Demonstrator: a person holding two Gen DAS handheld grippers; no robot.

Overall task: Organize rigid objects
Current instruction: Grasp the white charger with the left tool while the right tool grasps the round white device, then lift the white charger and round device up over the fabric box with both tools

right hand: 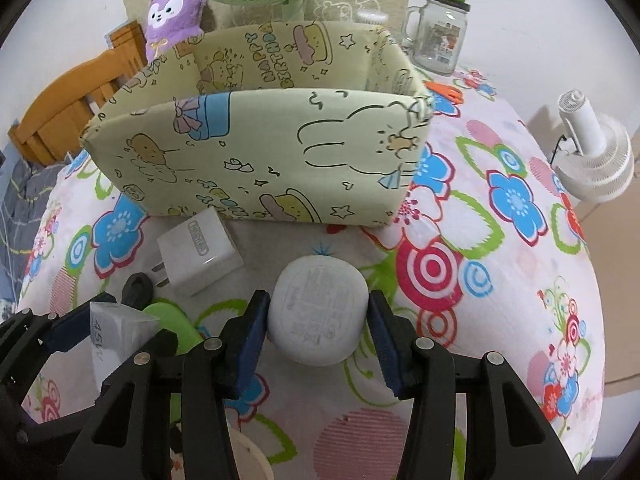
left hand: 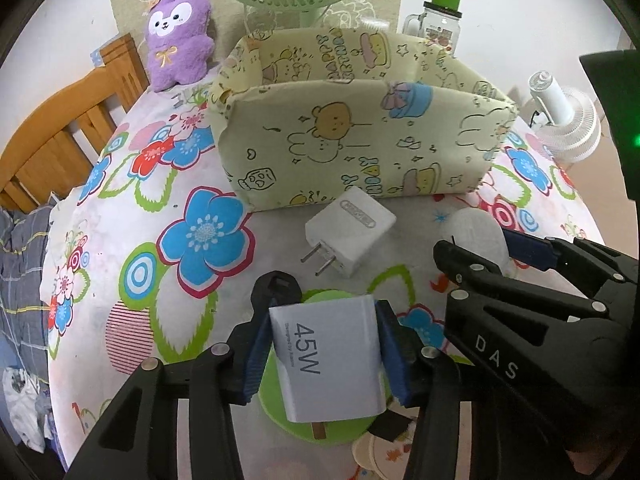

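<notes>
Chargers: 45W charger [left hand: 332, 356] clamped betw. left gripper [left hand: 326, 346] pads, round white case [right hand: 318, 312] clamped in right gripper [right hand: 318, 332]; both rigid, light, smooth, so grip flat sides; box [left hand: 360, 148] ahead.

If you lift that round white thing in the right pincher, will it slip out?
Maybe. The rounded white case looks smooth and hard, so the right gripper pads touch only its curved sides. It probably stays stiff, not squashy, and seems light.
</notes>
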